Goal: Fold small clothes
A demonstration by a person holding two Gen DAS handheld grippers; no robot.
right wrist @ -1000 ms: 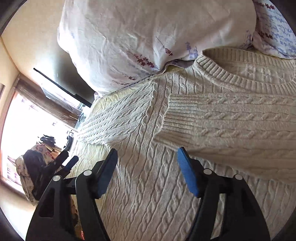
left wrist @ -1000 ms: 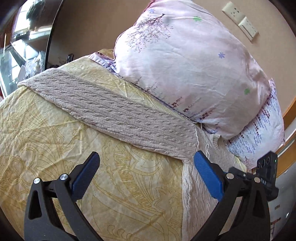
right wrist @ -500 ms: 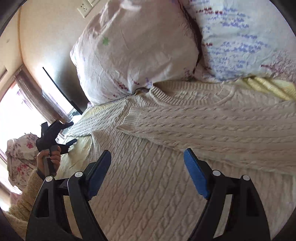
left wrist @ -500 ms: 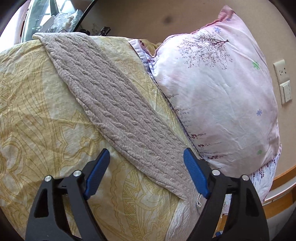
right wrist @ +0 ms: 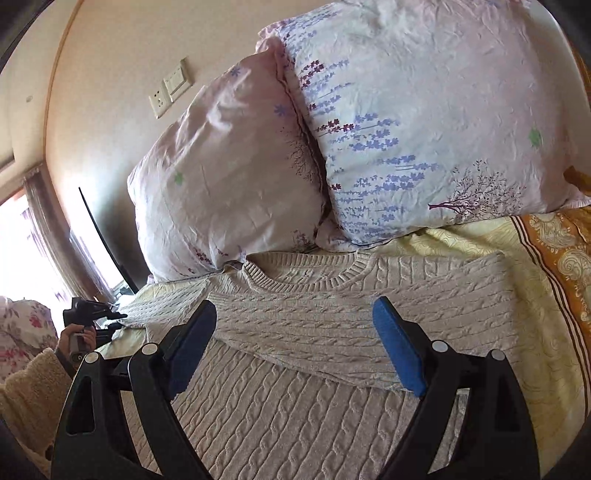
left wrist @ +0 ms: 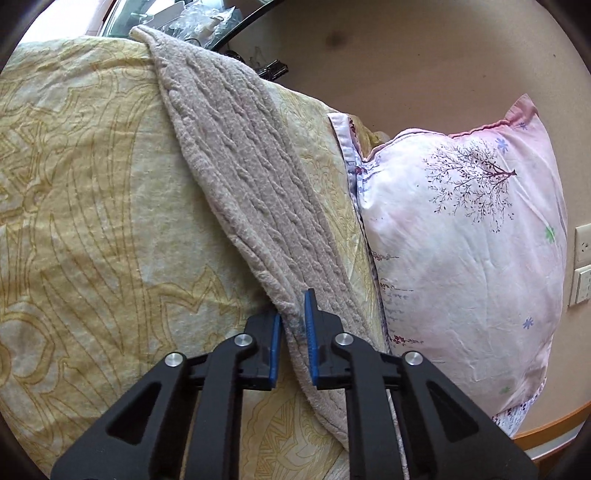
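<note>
My left gripper [left wrist: 293,325] is closed on the soft, thick sleeve [left wrist: 243,192] edge, right gripper [right wrist: 295,350] wide open, holding nothing, above the sweater [right wrist: 314,413].

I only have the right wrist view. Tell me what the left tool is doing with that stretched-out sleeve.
Observer: The left tool is shut on the sleeve, pinching its lower edge near the body end.
Operator: Report where the cuff end lies.
Observer: It reaches the far edge of the yellow bedspread, under a dark glass tabletop.
Operator: Give me what sits beside that sleeve.
Observer: A pink pillow lies to its right, not touching the sleeve. Your right tool hangs open over the sweater.
</note>
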